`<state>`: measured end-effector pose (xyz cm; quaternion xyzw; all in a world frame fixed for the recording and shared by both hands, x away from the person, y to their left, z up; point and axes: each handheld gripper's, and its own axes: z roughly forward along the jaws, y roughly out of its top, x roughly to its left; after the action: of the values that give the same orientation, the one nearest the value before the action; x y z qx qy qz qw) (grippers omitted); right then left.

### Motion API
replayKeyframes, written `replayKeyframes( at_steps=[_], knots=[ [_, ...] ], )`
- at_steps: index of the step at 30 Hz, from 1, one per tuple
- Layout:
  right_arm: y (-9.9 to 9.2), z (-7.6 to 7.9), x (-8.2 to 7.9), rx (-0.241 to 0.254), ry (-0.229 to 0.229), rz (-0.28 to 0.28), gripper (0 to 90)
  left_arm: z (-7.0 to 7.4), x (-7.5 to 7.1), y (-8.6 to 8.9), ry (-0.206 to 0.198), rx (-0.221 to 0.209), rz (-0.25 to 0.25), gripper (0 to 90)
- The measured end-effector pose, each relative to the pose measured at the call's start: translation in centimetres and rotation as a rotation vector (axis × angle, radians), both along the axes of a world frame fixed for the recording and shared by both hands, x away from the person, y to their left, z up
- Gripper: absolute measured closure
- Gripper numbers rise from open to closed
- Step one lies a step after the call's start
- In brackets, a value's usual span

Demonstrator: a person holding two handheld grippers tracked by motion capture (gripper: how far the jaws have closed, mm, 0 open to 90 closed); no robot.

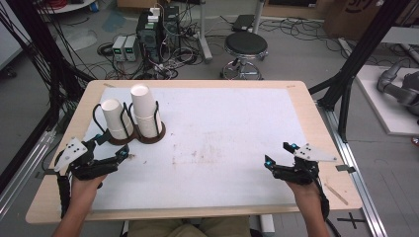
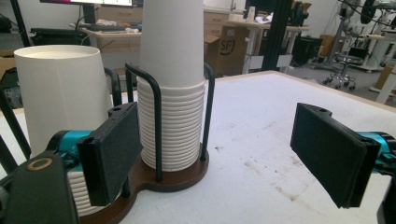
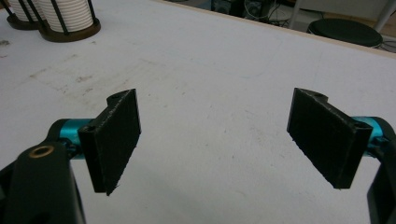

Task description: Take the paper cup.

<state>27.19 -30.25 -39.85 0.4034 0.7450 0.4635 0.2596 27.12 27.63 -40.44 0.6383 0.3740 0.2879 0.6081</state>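
Cup stacks (image 2: 173, 93) stand just ahead of the left gripper's (image 2: 215, 149) released, empty fingers (image 2: 112, 154).

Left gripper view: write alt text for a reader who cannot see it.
The left gripper points with open jaws at a stack of white paper cups standing in a brown two-ring holder on the white table. A second cup stack stands to its left.

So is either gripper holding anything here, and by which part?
Nothing is held: the left gripper and the right gripper both stand open over the table.
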Motion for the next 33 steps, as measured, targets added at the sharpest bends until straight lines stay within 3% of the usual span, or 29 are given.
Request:
replayKeyframes(
  at_steps=[8,20,26,33],
  knots=[
    [-0.3,-0.1,-0.3,0.008,0.004,-0.012,18.0,0.3,0.8,-0.3,0.010,-0.003,-0.011,16.4],
    [0.1,0.0,-0.7,0.014,0.015,-0.003,18.1,0.8,0.8,-0.7,0.039,-0.004,-0.041,16.3],
    [0.6,0.1,-0.5,0.014,0.010,-0.002,18.0,2.8,1.6,-0.4,0.016,-0.027,-0.033,16.1],
    [1.1,0.1,-0.4,-0.001,0.014,0.008,18.0,5.6,3.8,-1.0,0.009,-0.007,-0.047,16.1]
  ],
)
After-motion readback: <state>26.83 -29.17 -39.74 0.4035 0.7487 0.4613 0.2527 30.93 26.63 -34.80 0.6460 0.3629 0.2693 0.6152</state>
